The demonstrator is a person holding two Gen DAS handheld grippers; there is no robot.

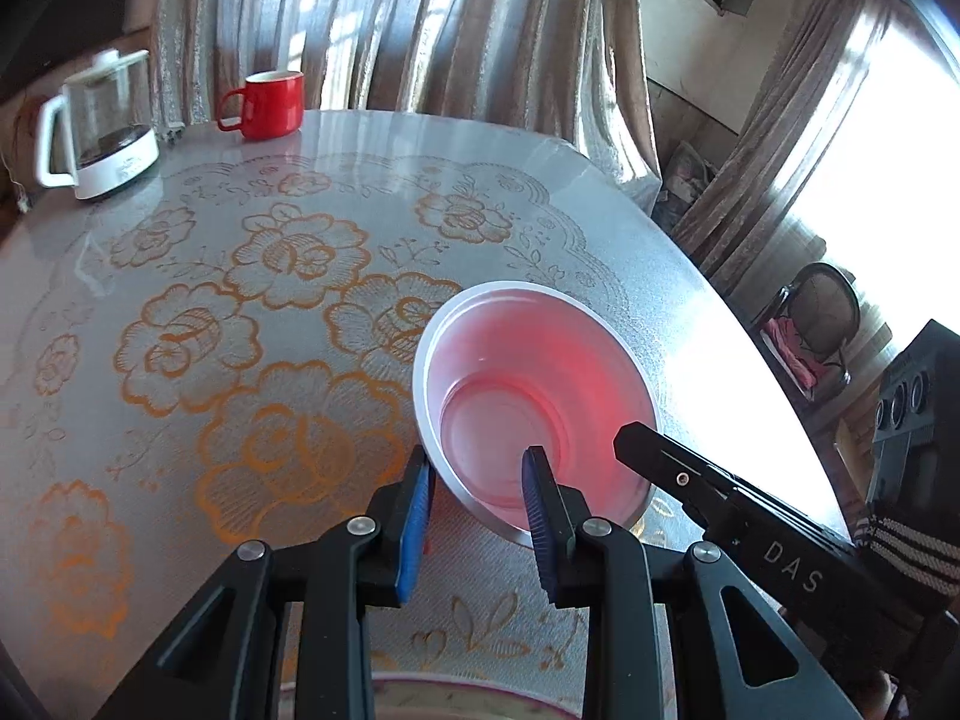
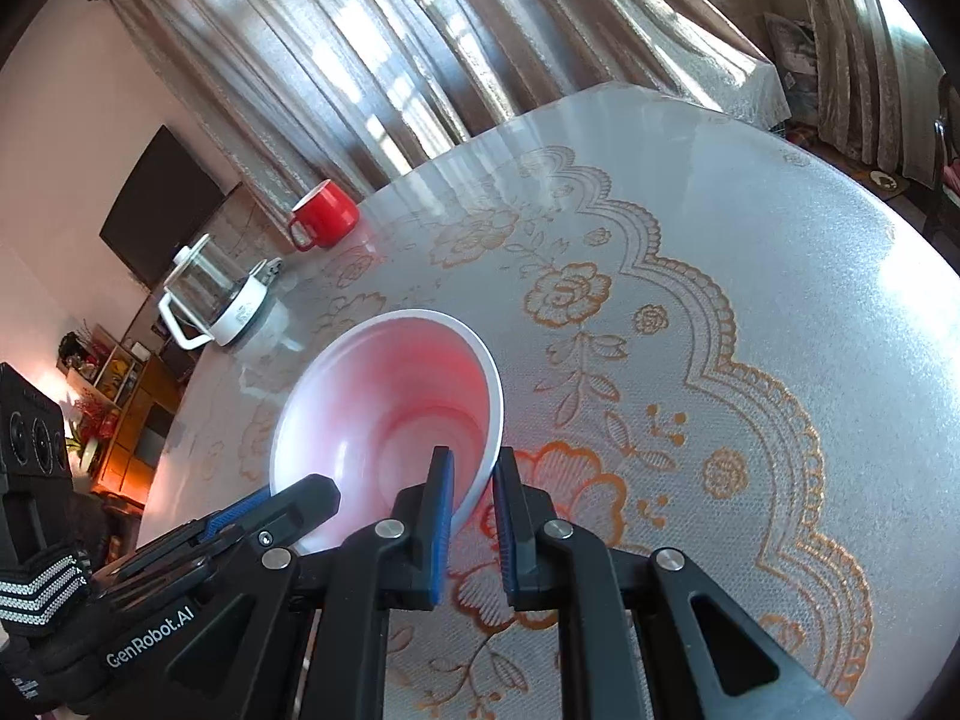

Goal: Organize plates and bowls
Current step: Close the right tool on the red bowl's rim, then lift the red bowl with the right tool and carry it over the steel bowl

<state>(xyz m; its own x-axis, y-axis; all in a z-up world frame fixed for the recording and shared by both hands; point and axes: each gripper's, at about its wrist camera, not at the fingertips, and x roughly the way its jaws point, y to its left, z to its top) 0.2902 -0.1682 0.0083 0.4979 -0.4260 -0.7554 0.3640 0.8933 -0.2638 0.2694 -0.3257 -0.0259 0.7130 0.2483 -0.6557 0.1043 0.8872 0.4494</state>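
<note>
Both hand-held grippers straddle the pink bowl's (image 1: 534,402) rim: left hand-held gripper (image 1: 480,474) loosely, right hand-held gripper (image 2: 474,480) clenched on it. Bowl sits near-right on the tabletop (image 1: 240,276); likely light, stiff, slippery plastic.

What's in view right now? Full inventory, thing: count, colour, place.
Round plastic bowl: 1, white rim, pink-red inside, near table edge, rim between both grippers' jaws.
Ceramic mug: 1, red, far side of table, by the curtain.
Glass kettle: 1, clear with white base and handle, left of the mug.
Table cover: 1, translucent with orange flowers.
Curtain: beige, behind table.
Plate rim: 1, pale, purple edge, bottom of left view.
Left gripper: black, blue pads, straddling bowl rim.
Right gripper: black, shut on bowl rim.
</note>
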